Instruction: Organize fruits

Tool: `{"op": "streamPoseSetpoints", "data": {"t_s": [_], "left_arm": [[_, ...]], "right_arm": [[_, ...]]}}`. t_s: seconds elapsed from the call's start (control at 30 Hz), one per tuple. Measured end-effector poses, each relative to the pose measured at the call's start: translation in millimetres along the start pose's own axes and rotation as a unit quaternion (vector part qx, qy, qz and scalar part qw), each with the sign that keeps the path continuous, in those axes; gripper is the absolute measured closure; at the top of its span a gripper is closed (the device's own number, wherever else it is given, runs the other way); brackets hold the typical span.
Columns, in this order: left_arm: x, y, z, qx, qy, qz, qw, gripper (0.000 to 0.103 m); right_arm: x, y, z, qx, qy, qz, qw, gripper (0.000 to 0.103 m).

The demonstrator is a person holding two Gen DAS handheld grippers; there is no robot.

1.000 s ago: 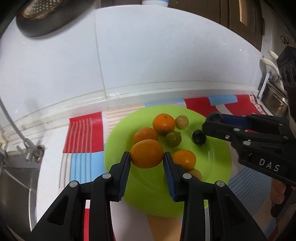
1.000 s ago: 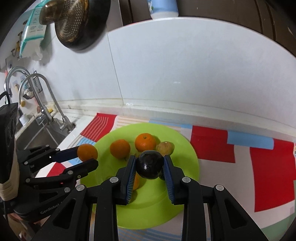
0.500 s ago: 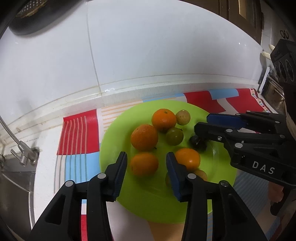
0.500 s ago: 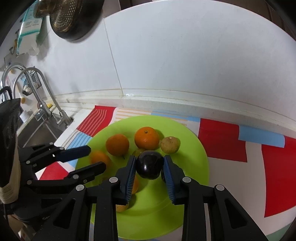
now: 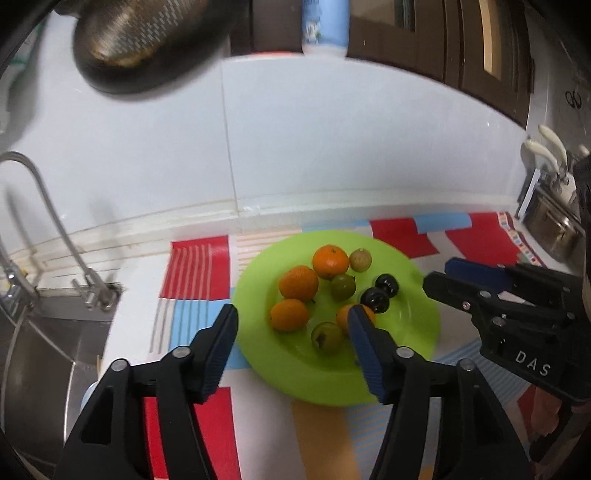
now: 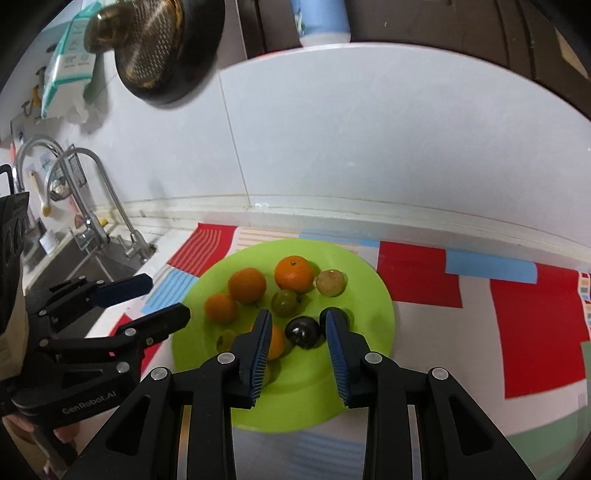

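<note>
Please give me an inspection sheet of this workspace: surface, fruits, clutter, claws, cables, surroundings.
Surface: a counter under a patchwork mat; a green plate lies on the mat.
Job's things: oranges, a greenish fruit, a tan fruit and a dark fruit, all on the plate.
Clutter: nothing seen.
Grippers: the left claw is opening its jaws and holds nothing; the right claw is open, with the dark fruit lying between its fingers, untouched.
Cables: nothing seen.
Surroundings: a tap over a sink at the left, a pan hanging on the white wall, a bottle above.
</note>
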State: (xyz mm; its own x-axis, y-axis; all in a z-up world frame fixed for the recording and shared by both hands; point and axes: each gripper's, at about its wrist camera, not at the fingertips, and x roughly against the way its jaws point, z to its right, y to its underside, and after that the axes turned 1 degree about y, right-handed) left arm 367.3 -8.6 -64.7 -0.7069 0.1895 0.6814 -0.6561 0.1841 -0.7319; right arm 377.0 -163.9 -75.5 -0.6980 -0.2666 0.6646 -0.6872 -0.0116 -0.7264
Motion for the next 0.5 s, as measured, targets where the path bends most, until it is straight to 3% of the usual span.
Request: {"op": "streamPoseSetpoints", "data": {"t_s": [0.17, 0.5], "left_arm": [[33.1, 6.7, 5.7, 0.008, -0.01, 0.023, 0.9996, 0.028], [95.8, 26.4, 15.7, 0.014, -0.042, 0.058, 0.9973, 0.015]], "right_arm": [[34.8, 5.7, -5.6, -0.01, 0.006, 0.022, 1.0, 0.067], [102.2, 23.1, -17.4, -0.013, 0.038, 0.066, 0.997, 0.055]]}}
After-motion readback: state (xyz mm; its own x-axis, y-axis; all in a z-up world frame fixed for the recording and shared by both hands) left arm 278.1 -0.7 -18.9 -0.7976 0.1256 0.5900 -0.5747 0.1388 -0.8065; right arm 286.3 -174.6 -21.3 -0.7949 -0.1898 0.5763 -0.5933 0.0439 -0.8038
